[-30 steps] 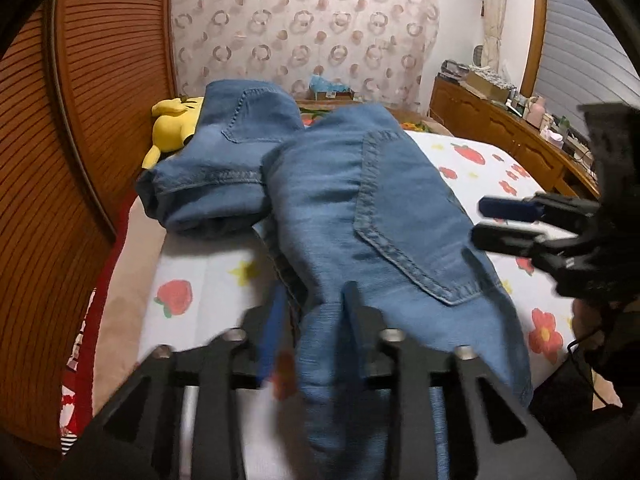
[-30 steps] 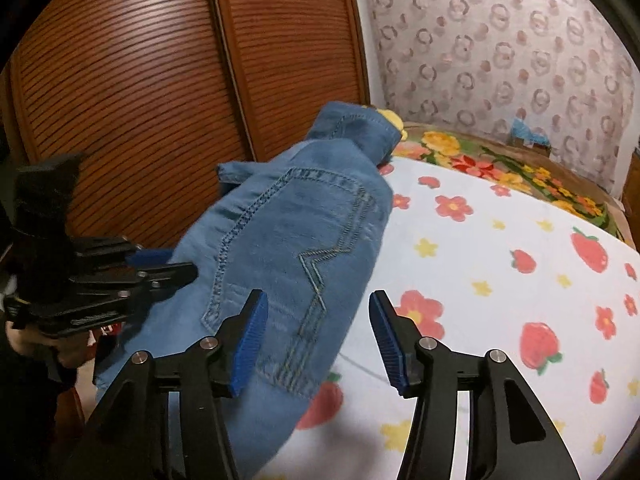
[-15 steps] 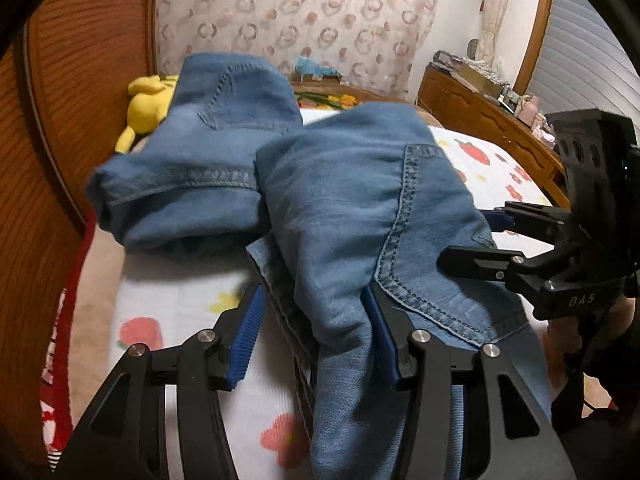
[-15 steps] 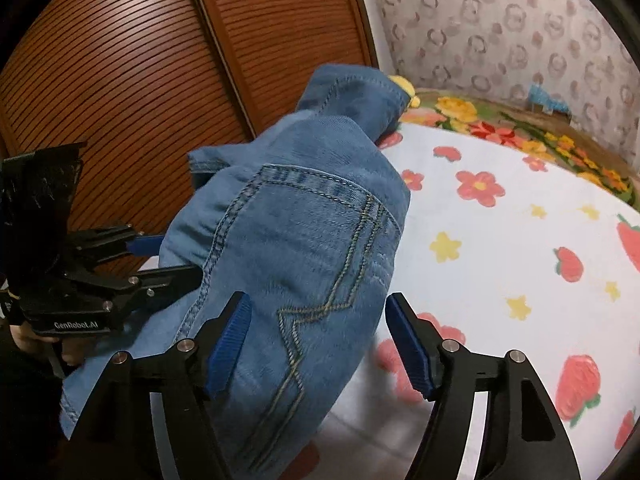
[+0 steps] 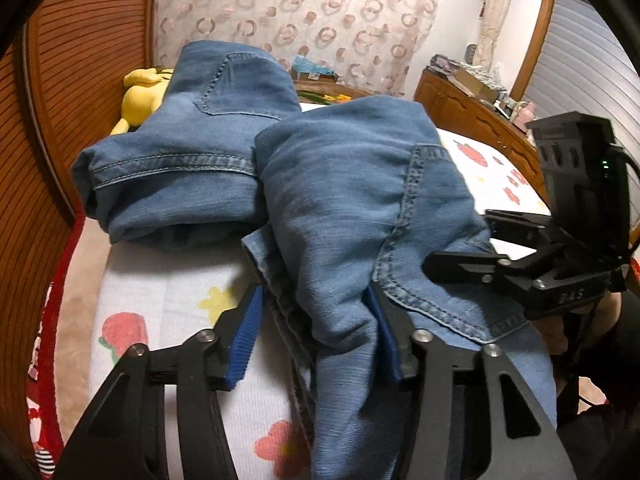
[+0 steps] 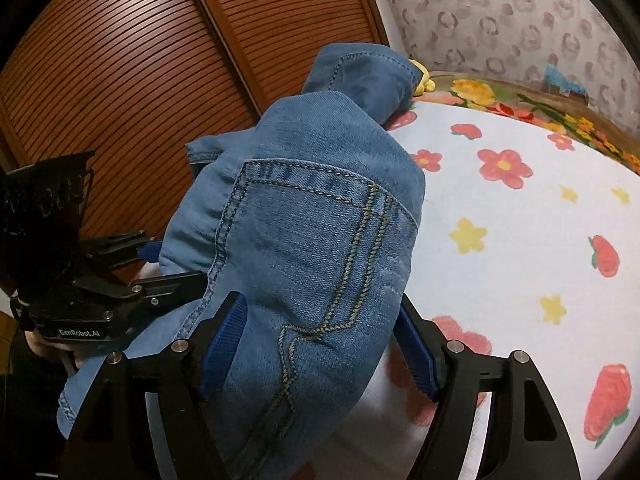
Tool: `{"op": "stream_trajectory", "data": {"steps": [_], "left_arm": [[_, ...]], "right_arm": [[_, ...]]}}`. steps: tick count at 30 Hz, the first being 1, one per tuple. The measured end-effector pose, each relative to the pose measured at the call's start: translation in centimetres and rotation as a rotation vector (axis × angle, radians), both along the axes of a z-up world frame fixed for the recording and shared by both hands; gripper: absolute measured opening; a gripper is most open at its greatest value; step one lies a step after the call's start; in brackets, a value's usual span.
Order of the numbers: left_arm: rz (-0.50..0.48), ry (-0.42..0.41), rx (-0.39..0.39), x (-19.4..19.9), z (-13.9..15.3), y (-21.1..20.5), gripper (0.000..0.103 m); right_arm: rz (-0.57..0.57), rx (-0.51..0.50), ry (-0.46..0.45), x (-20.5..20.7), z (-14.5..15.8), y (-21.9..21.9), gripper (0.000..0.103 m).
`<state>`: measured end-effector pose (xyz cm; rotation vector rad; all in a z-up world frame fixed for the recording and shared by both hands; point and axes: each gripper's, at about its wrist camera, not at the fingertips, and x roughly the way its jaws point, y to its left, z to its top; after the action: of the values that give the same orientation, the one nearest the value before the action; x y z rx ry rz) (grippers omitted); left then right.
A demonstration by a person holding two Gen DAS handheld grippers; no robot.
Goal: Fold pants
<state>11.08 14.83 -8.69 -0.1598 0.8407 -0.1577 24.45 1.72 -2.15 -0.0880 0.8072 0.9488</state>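
Blue denim pants lie bunched on the flower-print bed sheet, with one part rolled to the back left and the seat with a back pocket in front. My left gripper is open with the denim edge lying between its blue pads. My right gripper is open around the pocket area of the pants. Each gripper shows in the other's view, the right gripper at the right and the left gripper at the left.
A yellow plush toy lies at the back left of the bed. A slatted wooden wardrobe stands along the bed's left side. A wooden dresser with clutter stands at the right. A patterned curtain hangs behind.
Both grippers have moved forward onto the pants. The left gripper, nearly closed a second ago, has opened, and the denim now lies between the pads of each.
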Motion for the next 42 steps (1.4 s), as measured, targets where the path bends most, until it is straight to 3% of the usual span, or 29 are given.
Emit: {"op": "stream_trajectory", "data": {"steps": [3, 6, 8, 11, 16, 19, 26, 31, 37, 39, 42], "left_arm": [[-0.021, -0.008, 0.001, -0.2, 0.0, -0.3, 0.041], [-0.039, -0.011, -0.02, -0.2, 0.1, -0.4, 0.033], [-0.052, -0.022, -0.028, -0.5, 0.3, -0.7, 0.028], [-0.072, -0.051, -0.038, -1.3, 1.0, -1.2, 0.025], [-0.063, -0.159, -0.096, -3.6, 5.0, -0.1, 0.024], [-0.038, -0.237, -0.088, -4.6, 8.0, 1.1, 0.024], [0.06, -0.389, -0.007, -4.9, 15.5, 5.7, 0.024], [0.111, -0.437, 0.067, -3.6, 19.2, 8.3, 0.024], [0.122, -0.364, 0.149, 2.8, 19.0, 10.8, 0.024], [0.112, -0.3, 0.161, 6.5, 17.3, 11.3, 0.024], [0.094, -0.17, 0.158, 12.3, 13.2, 11.4, 0.024]], "right_arm": [[0.003, 0.007, 0.023, 0.5, -0.4, 0.3, 0.075], [0.025, 0.021, 0.051, 0.7, -0.1, 0.3, 0.065], [0.04, 0.031, 0.043, 0.6, 0.5, 0.2, 0.047], [0.07, 0.07, 0.014, -0.2, 2.3, -0.3, 0.028], [0.157, 0.101, -0.125, -3.5, 7.7, 0.5, 0.024], [0.211, 0.12, -0.197, -4.3, 11.3, 2.0, 0.024], [0.302, 0.17, -0.316, -3.4, 17.9, 7.5, 0.024], [0.335, 0.249, -0.327, -0.9, 20.5, 11.6, 0.024], [0.266, 0.305, -0.289, 5.1, 17.8, 14.8, 0.024], [0.21, 0.295, -0.255, 7.9, 15.5, 15.5, 0.026], [0.115, 0.193, -0.193, 12.3, 11.4, 17.2, 0.035]]}}
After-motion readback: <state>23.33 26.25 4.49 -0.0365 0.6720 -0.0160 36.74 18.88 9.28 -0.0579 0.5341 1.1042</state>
